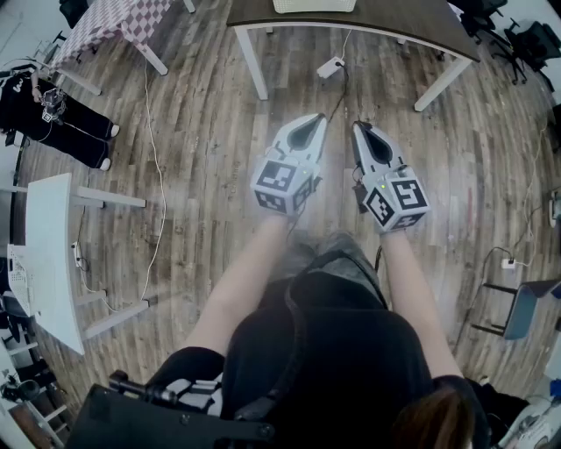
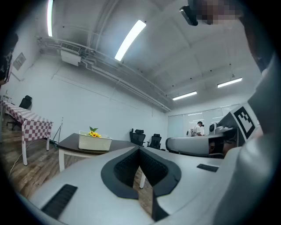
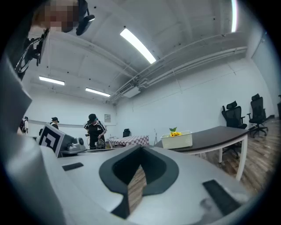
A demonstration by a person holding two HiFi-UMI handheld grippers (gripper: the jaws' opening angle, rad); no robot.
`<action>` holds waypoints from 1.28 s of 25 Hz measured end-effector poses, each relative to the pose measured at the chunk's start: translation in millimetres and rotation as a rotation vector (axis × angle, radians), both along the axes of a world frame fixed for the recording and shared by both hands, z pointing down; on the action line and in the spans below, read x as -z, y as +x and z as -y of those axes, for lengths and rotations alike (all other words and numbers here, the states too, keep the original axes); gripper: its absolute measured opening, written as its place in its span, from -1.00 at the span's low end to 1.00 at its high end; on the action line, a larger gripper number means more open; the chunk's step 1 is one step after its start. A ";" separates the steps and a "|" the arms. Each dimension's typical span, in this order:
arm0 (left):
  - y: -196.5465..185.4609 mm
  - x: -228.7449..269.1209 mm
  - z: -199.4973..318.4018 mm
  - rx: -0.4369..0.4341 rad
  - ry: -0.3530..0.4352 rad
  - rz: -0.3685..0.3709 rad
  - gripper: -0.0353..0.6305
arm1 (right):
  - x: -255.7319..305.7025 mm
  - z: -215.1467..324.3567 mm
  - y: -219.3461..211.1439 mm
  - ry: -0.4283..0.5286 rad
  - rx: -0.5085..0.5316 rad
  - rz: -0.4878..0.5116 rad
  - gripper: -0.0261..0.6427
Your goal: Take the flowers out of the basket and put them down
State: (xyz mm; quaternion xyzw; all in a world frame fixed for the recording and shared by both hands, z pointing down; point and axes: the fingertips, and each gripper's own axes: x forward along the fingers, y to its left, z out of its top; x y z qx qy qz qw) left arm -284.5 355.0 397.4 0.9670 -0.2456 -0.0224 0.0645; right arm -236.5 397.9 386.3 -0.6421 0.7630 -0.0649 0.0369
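A white basket (image 2: 94, 142) with yellow flowers (image 2: 93, 133) in it stands on a dark table (image 2: 72, 143), some way ahead of both grippers. In the right gripper view the same basket (image 3: 177, 140) and flowers (image 3: 175, 132) sit on the near end of that table (image 3: 215, 134). From the head view only the basket's lower edge (image 1: 314, 5) shows, at the top of the picture. My left gripper (image 1: 317, 118) and right gripper (image 1: 359, 125) are held side by side over the wooden floor, pointing level at the table. Both are shut, with nothing between their jaws.
A table with a checked cloth (image 1: 114, 22) stands at the upper left and a white table (image 1: 48, 254) at the left. A power strip (image 1: 330, 67) and cables lie on the floor under the dark table. Office chairs (image 3: 232, 115) stand beyond it. A person in black (image 3: 93, 129) stands far off.
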 end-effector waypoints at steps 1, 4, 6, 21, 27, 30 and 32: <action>1.1 -2.4 0.7 0.000 -0.009 0.001 -0.89 | -1.8 1.0 1.3 -0.005 -0.002 -0.001 -0.92; 5.1 -10.5 3.9 -0.003 -0.028 0.007 -0.89 | -7.0 5.5 6.2 -0.020 -0.007 0.001 -0.92; 8.4 -14.3 8.6 -0.005 -0.035 0.010 -0.89 | -10.1 10.9 10.2 -0.027 -0.008 0.003 -0.92; 31.0 -25.6 87.8 0.067 -0.050 0.014 -0.89 | -22.5 98.4 32.3 -0.028 0.063 0.034 -0.92; 58.9 -25.1 126.6 0.086 -0.067 -0.002 -0.89 | -20.4 135.7 59.4 -0.006 0.111 0.070 -0.91; 71.6 -23.3 148.4 0.102 -0.058 0.003 -0.89 | -23.1 158.3 71.4 -0.020 0.128 0.081 -0.91; 79.9 -26.4 161.6 0.112 -0.061 0.003 -0.89 | -26.6 172.2 80.7 -0.028 0.136 0.087 -0.91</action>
